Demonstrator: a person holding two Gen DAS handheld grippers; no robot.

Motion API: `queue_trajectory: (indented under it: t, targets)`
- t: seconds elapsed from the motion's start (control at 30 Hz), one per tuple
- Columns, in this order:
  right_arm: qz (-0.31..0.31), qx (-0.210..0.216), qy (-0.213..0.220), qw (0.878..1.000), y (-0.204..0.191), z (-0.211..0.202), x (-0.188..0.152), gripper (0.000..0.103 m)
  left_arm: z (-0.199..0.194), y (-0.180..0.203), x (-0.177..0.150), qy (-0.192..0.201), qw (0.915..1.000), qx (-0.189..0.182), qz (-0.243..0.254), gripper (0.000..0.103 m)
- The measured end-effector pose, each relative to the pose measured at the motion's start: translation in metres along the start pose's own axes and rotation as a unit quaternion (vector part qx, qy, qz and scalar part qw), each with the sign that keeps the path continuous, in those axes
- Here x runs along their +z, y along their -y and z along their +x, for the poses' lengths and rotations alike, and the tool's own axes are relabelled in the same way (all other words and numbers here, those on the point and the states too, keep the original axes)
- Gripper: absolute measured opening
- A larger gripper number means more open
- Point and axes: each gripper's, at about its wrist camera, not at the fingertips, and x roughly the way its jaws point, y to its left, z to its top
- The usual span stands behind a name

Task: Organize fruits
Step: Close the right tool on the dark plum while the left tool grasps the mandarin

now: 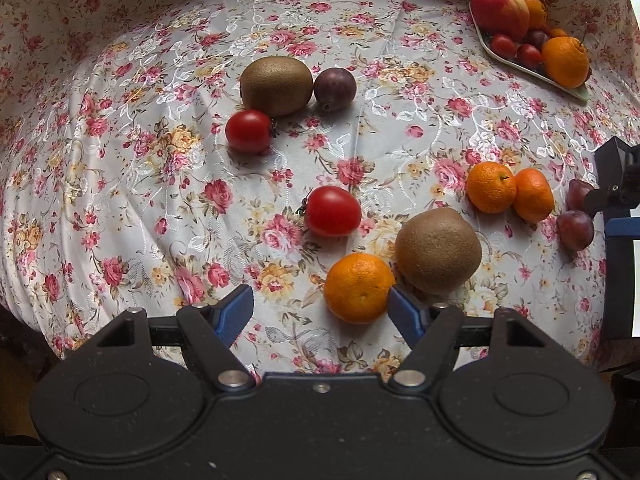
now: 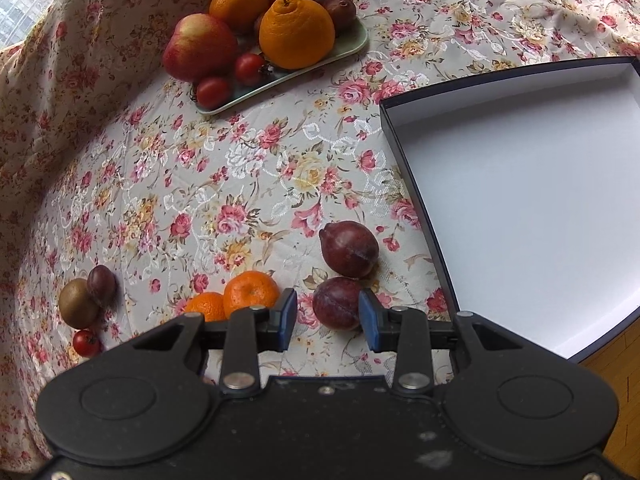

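In the left wrist view my left gripper [image 1: 320, 306] is open, with a mandarin [image 1: 359, 288] between its blue pads, close to the right pad. A kiwi [image 1: 438, 250] and a tomato [image 1: 332, 211] lie just beyond. In the right wrist view my right gripper [image 2: 328, 312] is open around a dark plum [image 2: 336, 303]; its right pad is at the plum's side and there is a gap on the left. A second plum [image 2: 349, 249] lies just beyond. Two mandarins [image 2: 250, 293] sit to the left.
A green plate [image 2: 352, 46] holds an apple [image 2: 199, 47], oranges, tomatoes and plums at the back. A white open box [image 2: 520, 200] lies at the right. Another kiwi [image 1: 276, 85], a plum [image 1: 334, 89] and a tomato [image 1: 249, 131] lie farther out on the floral cloth.
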Motion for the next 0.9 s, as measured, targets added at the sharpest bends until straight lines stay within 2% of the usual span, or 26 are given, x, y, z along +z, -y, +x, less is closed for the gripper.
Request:
queue_trajectory:
  t: [0.3, 0.6, 0.83, 0.9]
  targets:
    - [0.002, -0.023, -0.011, 1.000, -0.003, 0.009, 0.000, 0.038, 0.013, 0.010, -0.003, 0.006, 0.9995, 0.010, 0.031, 0.074]
    - [-0.002, -0.042, -0.010, 0.999, -0.006, 0.015, -0.001, 0.038, 0.027, 0.010, 0.002, 0.004, 0.9996, 0.014, 0.026, 0.074]
    - [0.002, -0.051, -0.016, 0.999, -0.009, 0.022, -0.001, 0.038, 0.034, 0.005, 0.005, -0.003, 0.9999, -0.001, 0.015, 0.073]
    - [0.000, -0.058, -0.013, 0.998, -0.011, 0.024, -0.001, 0.038, 0.034, 0.004, 0.006, 0.000, 0.9999, -0.005, 0.016, 0.069]
